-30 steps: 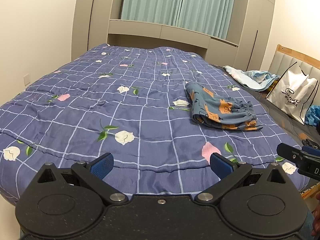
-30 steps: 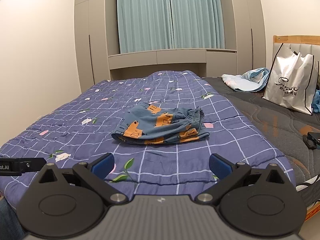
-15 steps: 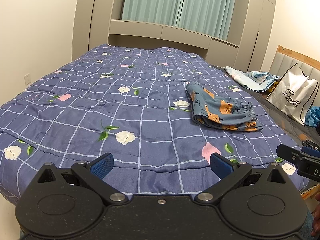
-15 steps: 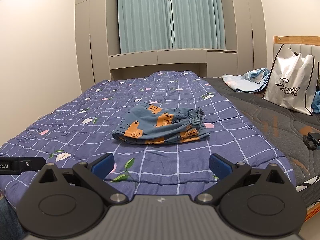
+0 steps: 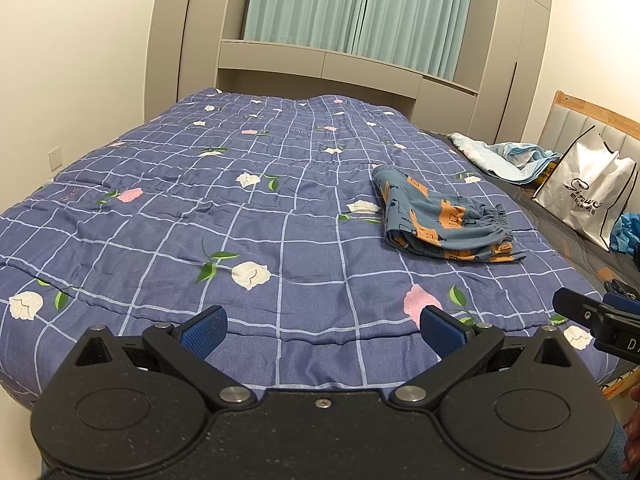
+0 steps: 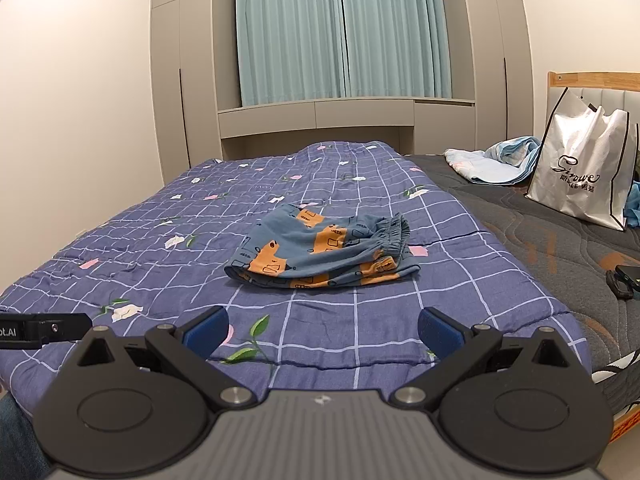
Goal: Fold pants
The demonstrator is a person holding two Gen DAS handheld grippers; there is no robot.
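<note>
Blue pants with orange patches (image 5: pixel 444 220) lie folded in a compact stack on the right half of the bed's blue floral quilt (image 5: pixel 240 208), elastic waistband to the right. They also show in the right wrist view (image 6: pixel 324 254), straight ahead. My left gripper (image 5: pixel 322 330) is open and empty over the quilt's near edge, well short and left of the pants. My right gripper (image 6: pixel 322 330) is open and empty, held back from the pants near the bed's front edge.
A white shopping bag (image 6: pixel 580 176) stands on the bare grey mattress (image 6: pixel 560 256) at right. A crumpled light blue cloth (image 6: pixel 492 162) lies beyond it. A dark small object (image 6: pixel 622 280) lies near the mattress edge. Wardrobes and teal curtains (image 6: pixel 340 32) stand behind the bed.
Both views have shifted only slightly. The pants lie where they were, and both grippers stay open.
</note>
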